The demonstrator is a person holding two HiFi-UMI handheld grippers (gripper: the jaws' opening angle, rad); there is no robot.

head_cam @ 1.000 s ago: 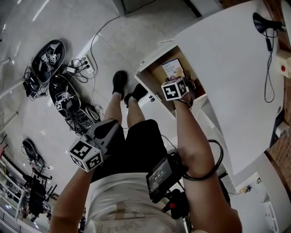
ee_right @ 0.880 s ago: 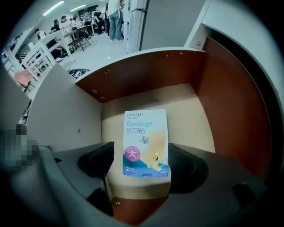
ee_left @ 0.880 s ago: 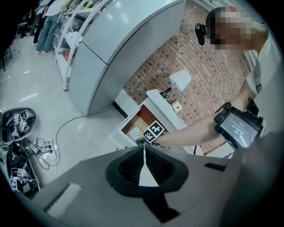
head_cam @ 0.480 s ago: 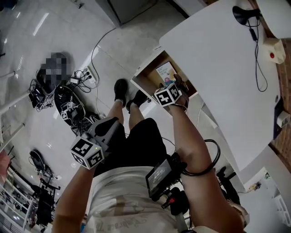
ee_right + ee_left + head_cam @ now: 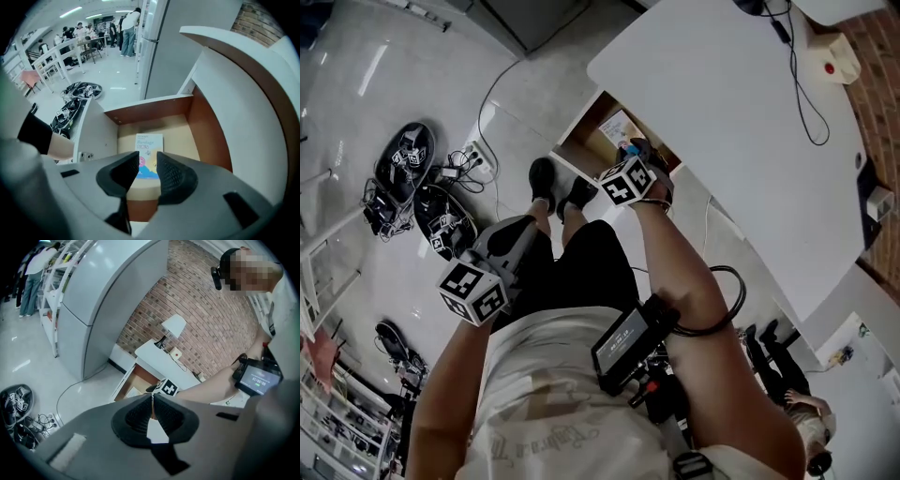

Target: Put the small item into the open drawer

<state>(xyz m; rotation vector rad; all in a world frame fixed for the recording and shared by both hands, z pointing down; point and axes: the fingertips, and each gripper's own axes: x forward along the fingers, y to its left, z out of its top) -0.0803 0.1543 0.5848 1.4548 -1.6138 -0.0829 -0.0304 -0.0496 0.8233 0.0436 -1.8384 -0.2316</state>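
1. Head view: my right gripper [image 5: 634, 157] hangs over the open drawer [image 5: 581, 141] beneath the white table [image 5: 722, 103], with my arm stretched forward. The small packet [image 5: 619, 127] lies flat inside the drawer. My left gripper [image 5: 516, 239] sits low by my thigh, well apart from the drawer and above tangled cables [image 5: 441, 206].
2. Left gripper view: my jaws are pressed together with nothing between them. They face the drawer and a brick wall [image 5: 206, 319].
3. Right gripper view: my jaws stand a narrow way apart and empty. Through the gap I see the packet on the drawer's floor, seemingly below them and untouched.
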